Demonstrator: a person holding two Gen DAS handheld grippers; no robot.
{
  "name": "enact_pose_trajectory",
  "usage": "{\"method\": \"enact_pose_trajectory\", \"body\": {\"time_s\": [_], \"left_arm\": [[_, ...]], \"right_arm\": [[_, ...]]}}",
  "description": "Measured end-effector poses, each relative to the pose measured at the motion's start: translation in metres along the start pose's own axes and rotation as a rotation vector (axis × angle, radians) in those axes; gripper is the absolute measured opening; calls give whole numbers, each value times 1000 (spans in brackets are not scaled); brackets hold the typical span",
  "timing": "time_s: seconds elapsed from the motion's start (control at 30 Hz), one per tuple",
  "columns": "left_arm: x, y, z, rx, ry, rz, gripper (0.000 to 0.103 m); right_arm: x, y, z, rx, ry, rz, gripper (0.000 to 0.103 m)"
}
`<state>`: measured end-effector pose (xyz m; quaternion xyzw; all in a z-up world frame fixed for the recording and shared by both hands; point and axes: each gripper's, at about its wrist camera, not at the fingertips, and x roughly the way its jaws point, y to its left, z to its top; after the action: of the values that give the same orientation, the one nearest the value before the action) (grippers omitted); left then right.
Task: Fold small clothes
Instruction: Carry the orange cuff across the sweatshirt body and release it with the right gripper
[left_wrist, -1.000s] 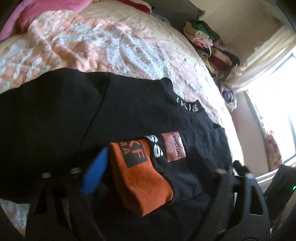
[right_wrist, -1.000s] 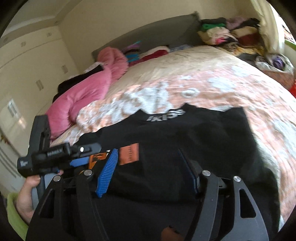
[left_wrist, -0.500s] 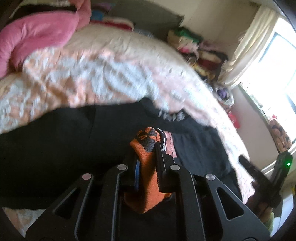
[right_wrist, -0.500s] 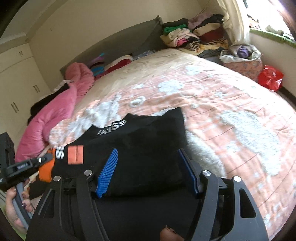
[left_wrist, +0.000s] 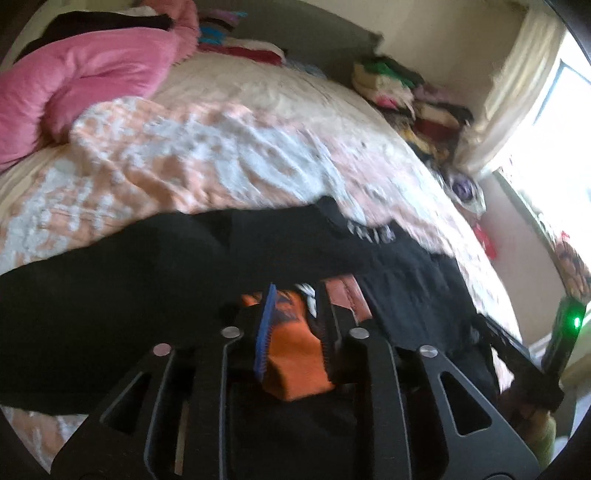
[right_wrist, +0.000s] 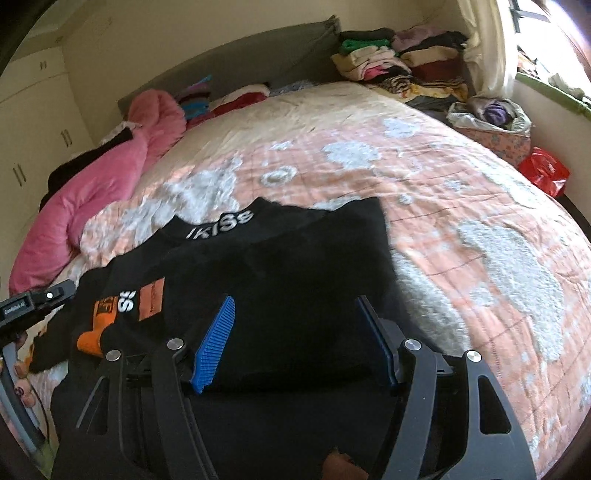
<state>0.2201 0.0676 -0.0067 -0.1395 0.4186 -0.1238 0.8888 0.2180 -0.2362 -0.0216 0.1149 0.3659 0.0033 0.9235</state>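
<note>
A black sweatshirt (right_wrist: 280, 266) with white collar lettering lies on the bed; it also shows in the left wrist view (left_wrist: 129, 288). Its sleeve ends in an orange cuff (left_wrist: 295, 354), which also shows in the right wrist view (right_wrist: 92, 338). My left gripper (left_wrist: 293, 325) has its jaws around the orange cuff with a small gap on each side, partly parted. My right gripper (right_wrist: 295, 332) is open and empty, hovering over the folded right side of the sweatshirt.
The bed has a peach and white quilt (right_wrist: 461, 206). A pink blanket (right_wrist: 110, 177) lies at the left. Stacked clothes (right_wrist: 399, 62) sit at the far right corner. A bag (right_wrist: 491, 122) and a red bag (right_wrist: 543, 173) stand by the window.
My left gripper closed on the orange cuff half a second ago and now its jaws have parted slightly. The right gripper drew back and stays open; the right side lies folded over.
</note>
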Motion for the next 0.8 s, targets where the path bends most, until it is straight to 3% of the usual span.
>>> {"method": "enact_pose_trajectory", "body": {"time_s": [0.07, 0.13, 0.23, 0.37, 0.43, 0.57, 0.67, 0.8], "left_arm": [[17, -13, -7, 32, 73, -22, 22], [36, -19, -18, 69, 171, -11, 35], [45, -15, -28, 89, 205, 28, 38], [39, -12, -33, 99, 196, 21, 40], [37, -13, -35, 107, 192, 22, 43], [29, -20, -36, 144, 163, 50, 58], [15, -26, -35, 190, 102, 92, 60], [-2, -27, -35, 212, 43, 121, 77]], "right_arm": [[7, 3, -1, -19, 26, -18, 66], [12, 2, -3, -28, 58, -36, 66], [23, -7, -9, -22, 115, -94, 67], [27, -16, -16, -1, 130, -90, 67], [21, -12, -17, -5, 115, -79, 75], [1, -6, -18, 0, 59, -7, 88], [-10, -2, -18, -18, 38, 7, 92], [-19, 4, -18, -31, 13, 12, 98]]}}
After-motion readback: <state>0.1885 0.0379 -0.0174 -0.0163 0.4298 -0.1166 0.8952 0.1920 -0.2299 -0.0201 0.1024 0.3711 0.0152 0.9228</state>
